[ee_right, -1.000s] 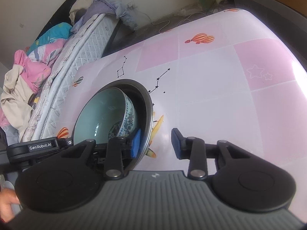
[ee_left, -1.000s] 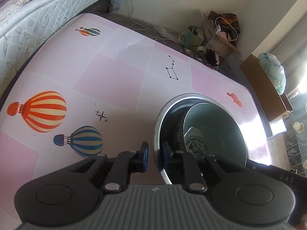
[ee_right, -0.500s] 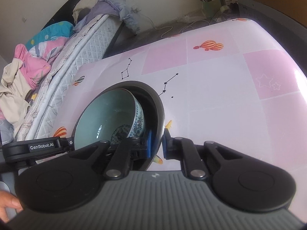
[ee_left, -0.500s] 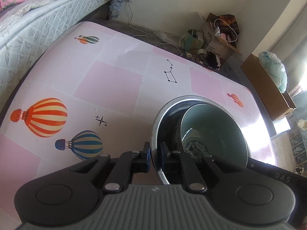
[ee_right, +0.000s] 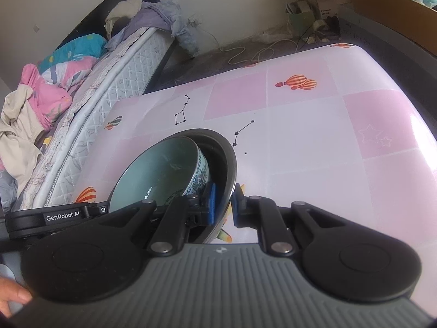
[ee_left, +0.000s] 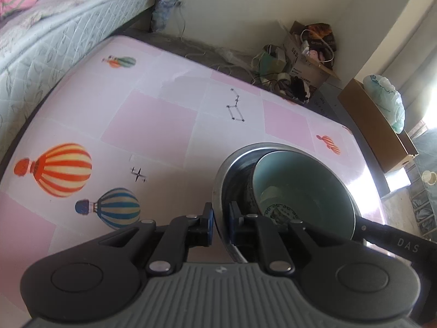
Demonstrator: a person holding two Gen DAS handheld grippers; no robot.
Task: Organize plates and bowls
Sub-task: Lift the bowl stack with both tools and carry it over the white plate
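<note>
A steel bowl (ee_left: pixel 218 180) sits on the pink table (ee_left: pixel 153 120), and a ceramic bowl (ee_left: pixel 297 186) with a pale green inside and blue pattern lies tilted in it. My left gripper (ee_left: pixel 220 220) is shut on the steel bowl's near-left rim, one pad outside and one inside. From the other side, my right gripper (ee_right: pixel 223 203) is shut on the steel bowl (ee_right: pixel 229 169) at its right rim; the ceramic bowl (ee_right: pixel 161 175) leans just left of its inner pad. Each gripper's body shows at the edge of the other's view.
The table's cloth shows balloons and star patterns. A mattress (ee_left: pixel 54 32) with bedding runs along the table's left side. Boxes and cables (ee_left: pixel 303 60) clutter the floor beyond the far edge, and a cardboard box (ee_left: pixel 377 131) stands at the right. A hand (ee_right: pixel 11 298) shows at lower left.
My right gripper went from open beside the rim to shut on it. The left gripper stayed clamped on its side. Both views have shifted slightly, showing more of the room beyond the table.
</note>
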